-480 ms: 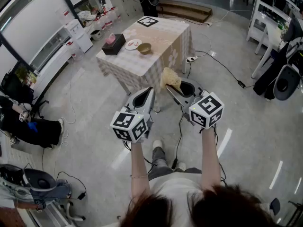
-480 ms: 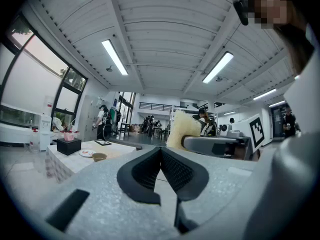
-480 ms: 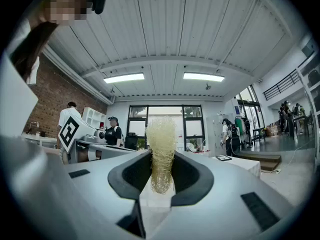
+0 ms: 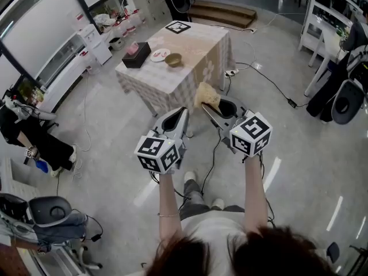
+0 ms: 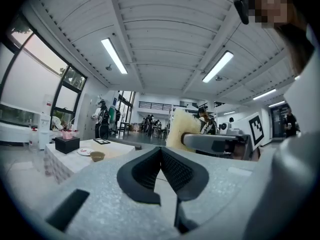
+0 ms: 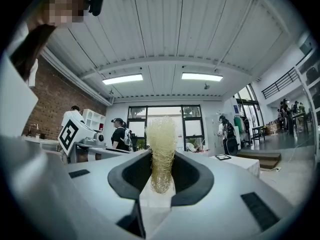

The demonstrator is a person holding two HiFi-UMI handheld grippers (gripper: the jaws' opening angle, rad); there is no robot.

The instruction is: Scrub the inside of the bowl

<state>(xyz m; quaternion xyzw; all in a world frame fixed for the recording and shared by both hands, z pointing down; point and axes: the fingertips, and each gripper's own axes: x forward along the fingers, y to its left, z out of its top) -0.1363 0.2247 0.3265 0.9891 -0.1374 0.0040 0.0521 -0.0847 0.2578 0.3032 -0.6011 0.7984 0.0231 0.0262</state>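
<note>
Right now the person is standing on the shiny grey floor and holding both tools out flat in front.

The left gripper is squeezing all the way shut. Its two dark pads are touching each other, and it is holding nothing.

The right gripper is pinching a scrubber between its pads. The scrubber is pale yellow and looks like a bundle of thin net. It is poking out past the tips of the jaws. In the head view the two grippers are sitting side by side, near each other but not touching.

The bowl is small and brown. It is sitting on a table with a checked cloth, out ahead of the person and well apart from both grippers.

A white plate is lying just beside the bowl. A black tissue box with a pink tissue sticking up is sitting on the other side of the plate. A black and white marker card is lying flat at the far end of the table.

Black cables are running across the floor beside the table. Someone in dark clothes is sitting far off at the left edge of the room.
</note>
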